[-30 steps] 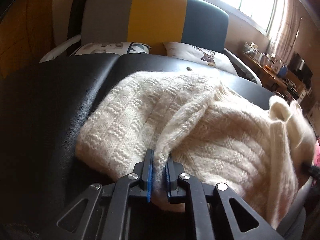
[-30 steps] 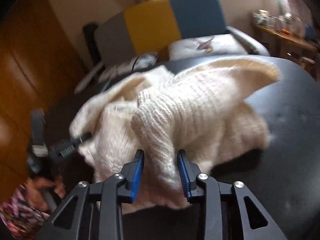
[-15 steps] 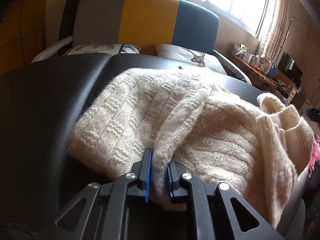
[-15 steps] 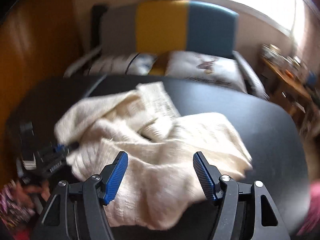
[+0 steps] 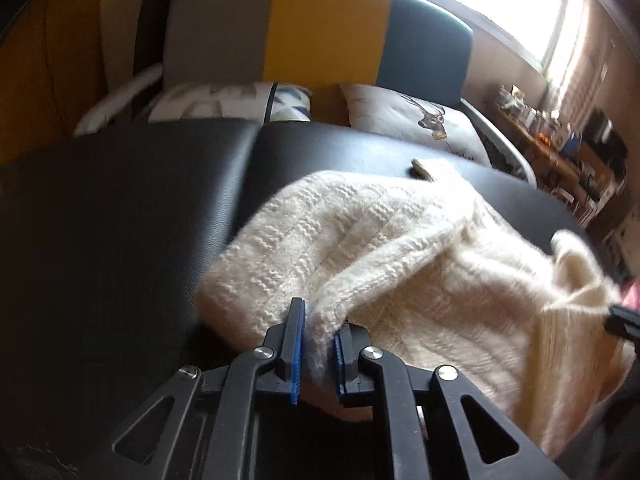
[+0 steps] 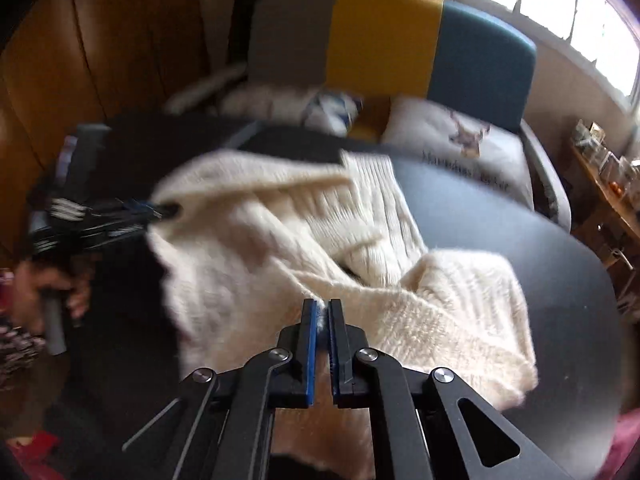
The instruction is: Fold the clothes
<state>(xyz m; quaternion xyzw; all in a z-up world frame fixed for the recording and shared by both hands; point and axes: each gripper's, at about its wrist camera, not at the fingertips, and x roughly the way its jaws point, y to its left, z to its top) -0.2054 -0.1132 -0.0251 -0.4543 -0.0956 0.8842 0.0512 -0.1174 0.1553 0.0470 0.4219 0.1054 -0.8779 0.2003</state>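
Note:
A cream knitted sweater lies bunched on a black padded surface. My left gripper is shut on a fold of its near edge, wool squeezed between the blue pads. In the right wrist view the sweater spreads across the same surface. There my right gripper is shut on a thin ridge of the knit near the sweater's middle. The left gripper shows at the sweater's far left corner, with a hand on its handle. The right gripper's black tip shows at the right edge of the left wrist view.
Behind the surface stands a sofa with a grey, yellow and teal back and printed cushions. A cluttered wooden side table sits at the right under a bright window. Wood panelling covers the left wall.
My right gripper let go of the thick fold, opened wide, then shut on a thin ridge of the sweater. The left gripper kept its hold and the sweater shifted right.

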